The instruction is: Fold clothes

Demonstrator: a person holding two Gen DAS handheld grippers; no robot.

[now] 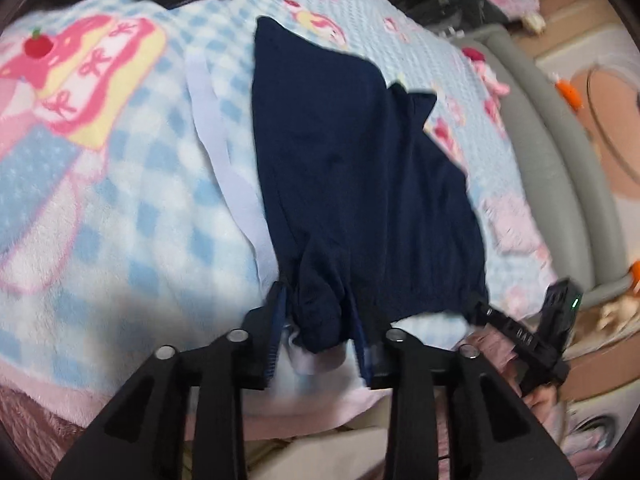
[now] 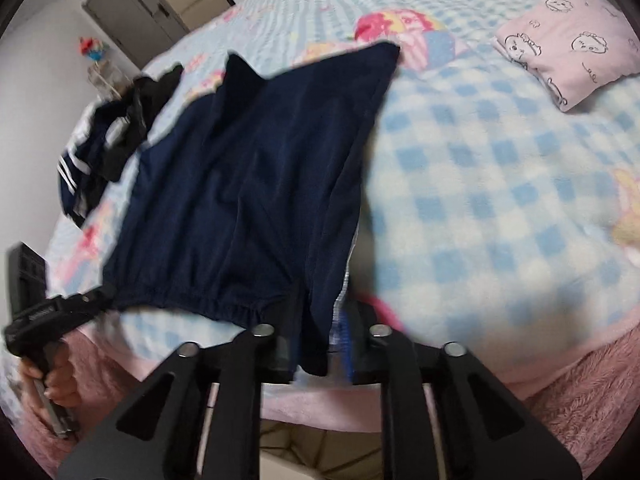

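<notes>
Navy garment [image 1: 340, 168] lies flat on checked blanket [image 1: 120, 208], elastic waistband at 6 o'clock near bed edge, legs toward 12

L gripper [image 1: 320, 320]: jaws part-open, waistband corner bunched between, pads not visibly pressing

R gripper [image 2: 320, 332]: narrow gap, clamped on opposite corner, prob. keeping hem taut for fold

Dark clothes pile [image 2: 116, 136] at 10 o'clock, apart

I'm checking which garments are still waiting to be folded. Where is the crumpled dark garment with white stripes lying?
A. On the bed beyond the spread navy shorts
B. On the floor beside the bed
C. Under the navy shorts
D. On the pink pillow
A: in the right wrist view the striped garment lies bunched on the checked blanket, past the navy shorts.
</notes>
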